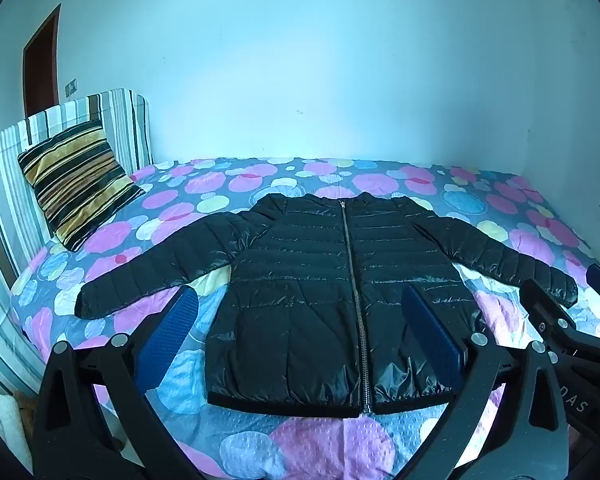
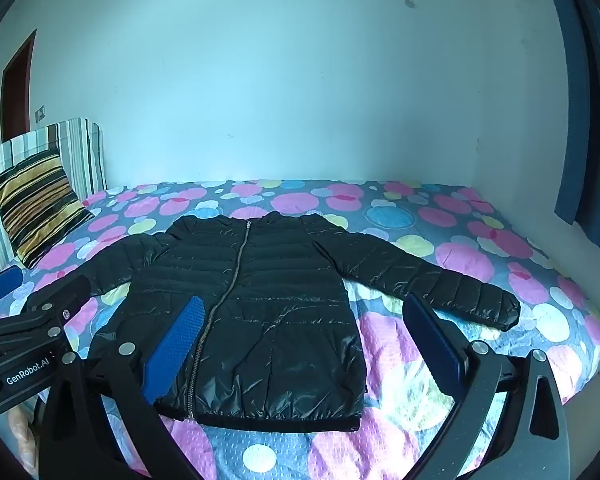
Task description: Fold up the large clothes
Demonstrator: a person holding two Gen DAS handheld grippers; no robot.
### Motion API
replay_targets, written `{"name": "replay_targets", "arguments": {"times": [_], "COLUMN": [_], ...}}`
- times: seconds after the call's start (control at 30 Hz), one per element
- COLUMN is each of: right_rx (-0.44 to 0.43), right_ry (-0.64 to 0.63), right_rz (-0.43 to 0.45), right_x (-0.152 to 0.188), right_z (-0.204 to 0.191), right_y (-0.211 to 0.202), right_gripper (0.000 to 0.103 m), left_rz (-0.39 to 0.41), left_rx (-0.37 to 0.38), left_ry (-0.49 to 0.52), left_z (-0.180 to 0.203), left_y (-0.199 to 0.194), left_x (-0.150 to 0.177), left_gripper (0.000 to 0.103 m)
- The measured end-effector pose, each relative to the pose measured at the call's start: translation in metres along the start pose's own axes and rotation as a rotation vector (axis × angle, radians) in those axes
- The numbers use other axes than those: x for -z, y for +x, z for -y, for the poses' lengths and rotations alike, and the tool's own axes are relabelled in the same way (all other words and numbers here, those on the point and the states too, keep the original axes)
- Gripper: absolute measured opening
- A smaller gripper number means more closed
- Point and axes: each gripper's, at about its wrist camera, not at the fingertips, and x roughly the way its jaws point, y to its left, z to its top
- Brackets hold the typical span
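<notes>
A black puffer jacket lies flat on the bed, zipped up with the front facing up, both sleeves spread out to the sides and its hem nearest me. My left gripper hovers open above the jacket's lower half, its blue pads wide apart and holding nothing. In the right wrist view the same jacket sits left of centre. My right gripper is open over the jacket's right half, clear of the fabric. Each gripper shows at the edge of the other's view: right gripper, left gripper.
The bed's cover has pink, blue and yellow circles. A brown-striped pillow leans on the striped headboard at the left. A pale wall runs behind the bed, a blue curtain hangs at the right, and the bed's right edge drops off.
</notes>
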Motion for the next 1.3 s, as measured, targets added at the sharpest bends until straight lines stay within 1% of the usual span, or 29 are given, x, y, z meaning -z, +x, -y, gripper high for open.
{"name": "replay_targets", "arguments": {"times": [0.23, 0.27, 0.6, 0.67, 0.9, 1.3], "right_rx": [-0.003, 0.0, 0.0, 0.0, 0.0, 0.0], "right_ry": [0.002, -0.003, -0.004, -0.005, -0.006, -0.008], "right_rz": [-0.001, -0.004, -0.005, -0.005, -0.005, -0.009], "right_x": [0.001, 0.0, 0.001, 0.002, 0.0, 0.002], "right_z": [-0.001, -0.001, -0.001, -0.001, -0.002, -0.003], "right_y": [-0.001, 0.0, 0.0, 0.0, -0.001, 0.0], "right_gripper": [0.099, 0.099, 0.099, 0.099, 0.099, 0.099], "left_rz": [-0.007, -0.001, -0.005, -0.006, -0.011, -0.013], "left_rx": [-0.008, 0.003, 0.003, 0.006, 0.004, 0.005], "left_ry": [0.002, -0.011, -0.023, -0.031, -0.034, -0.034], "left_z": [0.007, 0.0, -0.004, -0.012, -0.017, -0.015], "left_y": [0.002, 0.001, -0.001, -0.001, -0.002, -0.001], "left_x": [0.001, -0.001, 0.0, 0.003, 0.005, 0.004], "left_gripper": [0.101, 0.101, 0.101, 0.101, 0.101, 0.101]}}
